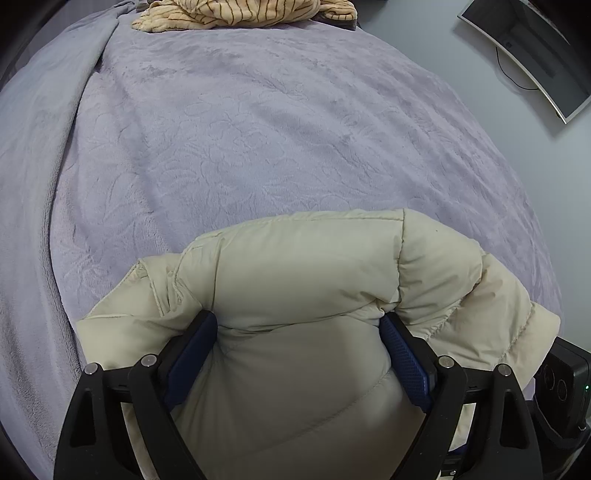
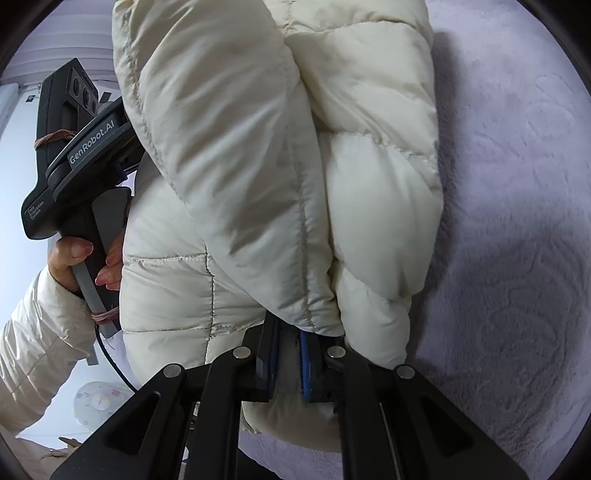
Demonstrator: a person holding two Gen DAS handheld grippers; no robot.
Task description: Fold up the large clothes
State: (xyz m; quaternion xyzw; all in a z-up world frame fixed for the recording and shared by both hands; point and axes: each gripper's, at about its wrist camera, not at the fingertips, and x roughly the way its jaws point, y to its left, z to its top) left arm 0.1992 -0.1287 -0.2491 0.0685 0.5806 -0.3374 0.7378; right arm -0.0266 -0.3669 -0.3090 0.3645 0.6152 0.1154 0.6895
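A cream quilted puffer jacket (image 1: 306, 266) lies bunched on a lilac plush blanket (image 1: 258, 129). My left gripper (image 1: 297, 317) points steeply down onto it. Its jaws stand wide, and the blue pads (image 1: 404, 354) press into a thick fold that bulges past the fingertips. In the right wrist view the jacket (image 2: 258, 147) hangs in rolls ahead of my right gripper (image 2: 290, 332), which is shut on a thin edge of the fabric. To the left there, a hand (image 2: 70, 258) holds the left gripper's handle against the jacket.
A tan garment with brown stripes (image 1: 240, 13) lies at the blanket's far end. Pale floor with a dark framed panel (image 1: 535, 55) and a cable is at the right. The person's cream sleeve (image 2: 33, 350) and a round patterned object (image 2: 98, 402) sit low left.
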